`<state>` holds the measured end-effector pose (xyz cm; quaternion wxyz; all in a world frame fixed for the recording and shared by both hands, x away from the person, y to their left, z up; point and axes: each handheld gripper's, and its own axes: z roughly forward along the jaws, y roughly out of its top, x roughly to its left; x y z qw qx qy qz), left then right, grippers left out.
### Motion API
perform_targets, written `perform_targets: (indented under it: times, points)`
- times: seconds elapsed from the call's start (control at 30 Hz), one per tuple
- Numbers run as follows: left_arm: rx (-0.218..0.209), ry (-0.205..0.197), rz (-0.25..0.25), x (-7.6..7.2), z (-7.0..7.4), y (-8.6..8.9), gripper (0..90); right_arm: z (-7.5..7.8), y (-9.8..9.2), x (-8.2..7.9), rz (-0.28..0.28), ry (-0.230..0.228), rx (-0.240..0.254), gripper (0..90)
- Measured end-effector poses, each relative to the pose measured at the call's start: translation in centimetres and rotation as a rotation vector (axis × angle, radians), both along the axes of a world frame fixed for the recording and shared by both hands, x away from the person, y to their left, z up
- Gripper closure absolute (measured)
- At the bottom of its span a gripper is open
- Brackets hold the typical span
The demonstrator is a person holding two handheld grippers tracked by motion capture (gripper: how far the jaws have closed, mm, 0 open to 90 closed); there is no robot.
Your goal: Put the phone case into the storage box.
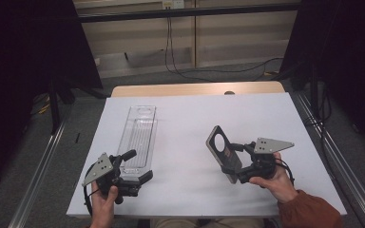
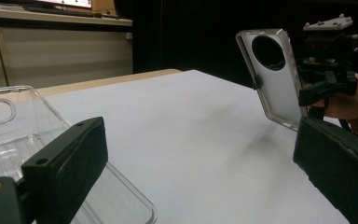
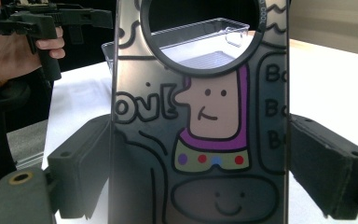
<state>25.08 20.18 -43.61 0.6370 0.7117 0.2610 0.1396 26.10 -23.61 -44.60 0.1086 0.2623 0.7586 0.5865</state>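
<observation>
A phone case [image 1: 223,152] with a round camera hole and a cartoon drawing stands upright off the white table [image 1: 185,118], held at its two long edges by my right gripper [image 1: 233,164]. In the right gripper view both pads press on the phone case [image 3: 200,116]. In the left gripper view the phone case [image 2: 275,79] hangs at the right with the right gripper [image 2: 328,70] behind it. A long clear plastic tray [image 1: 140,130] lies at the left. My left gripper [image 1: 135,166] is open at the tray's near end, one jaw over the tray [image 2: 9,126].
A wooden table edge [image 1: 195,89] shows beyond the white sheet. Metal rails [image 1: 38,175] run along both sides of the table. Cables [image 1: 180,66] lie on the floor behind it. Through the case's hole I see the tray [image 3: 223,23] and beside it the left gripper [image 3: 51,23].
</observation>
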Motion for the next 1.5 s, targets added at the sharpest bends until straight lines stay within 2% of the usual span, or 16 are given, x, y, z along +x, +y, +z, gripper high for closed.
perform_targets:
  times: [0.07, 0.2, 0.23, 0.3, 0.33, 0.37, 0.4, 0.5, 0.57, 0.67, 0.8, 0.93, 1.1, 1.13, 1.43, 1.5]
  points:
    - [0.004, -0.002, -0.005, 0.0, 0.1, -0.4, 3.1, 0.0, 0.0, 0.0, 0.008, -0.003, 0.003, 12.2]
    - [-0.021, -0.003, -0.024, 0.1, 0.0, -1.1, 2.3, 0.0, 0.1, 0.0, 0.003, -0.003, 0.001, 12.2]
    - [0.000, -0.004, -0.014, 0.1, 0.0, -1.5, 2.3, 0.0, 0.1, 0.1, 0.004, -0.004, 0.000, 12.2]
    - [-0.010, 0.005, -0.040, 0.2, 0.1, -2.0, 2.3, 0.0, 0.2, 0.1, 0.007, -0.001, 0.002, 12.2]
    - [-0.036, 0.005, -0.060, 0.3, 0.1, -2.3, 2.4, -0.1, 0.2, 0.1, 0.007, -0.002, 0.003, 12.2]
    - [-0.008, -0.001, -0.079, 0.4, 0.2, -2.1, 2.4, -0.1, 0.3, 0.1, 0.014, 0.000, 0.001, 12.2]
    - [-0.025, -0.008, -0.060, 0.4, 0.3, -2.4, 2.4, -0.1, 0.4, 0.1, 0.014, -0.001, 0.002, 12.2]
    - [-0.030, -0.030, -0.077, 0.5, 0.3, -2.9, 1.8, -0.1, 0.5, 0.1, 0.025, 0.001, 0.002, 12.2]
    - [-0.039, -0.027, -0.089, 0.6, 0.3, -3.3, 0.9, 0.0, 0.6, 0.1, 0.026, 0.001, 0.005, 12.2]
    - [-0.006, -0.030, -0.099, 0.8, 0.5, -3.7, 0.9, 0.0, 0.6, 0.1, 0.030, -0.003, 0.008, 12.2]
    - [-0.042, -0.009, -0.112, 1.1, 0.6, -4.5, 1.0, 0.2, 0.7, 0.2, 0.028, -0.002, 0.017, 12.2]
    - [-0.028, -0.021, -0.126, 1.3, 0.7, -5.0, 0.9, 0.2, 0.8, 0.1, 0.043, 0.002, 0.013, 12.3]
    - [-0.043, -0.017, -0.132, 1.4, 0.7, -5.9, 1.0, 0.0, 1.2, 0.1, 0.054, 0.004, 0.012, 12.2]
    - [-0.048, -0.016, -0.155, 1.5, 0.7, -5.9, 1.0, 0.0, 1.2, 0.1, 0.059, 0.005, 0.013, 12.2]
    - [-0.049, -0.031, -0.183, 1.9, 0.9, -7.6, 0.9, 0.2, 1.5, 0.1, 0.066, 0.003, 0.016, 12.2]
    - [-0.051, -0.039, -0.213, 2.1, 0.9, -7.9, 0.9, 0.3, 1.7, 0.0, 0.073, 0.003, 0.018, 12.2]
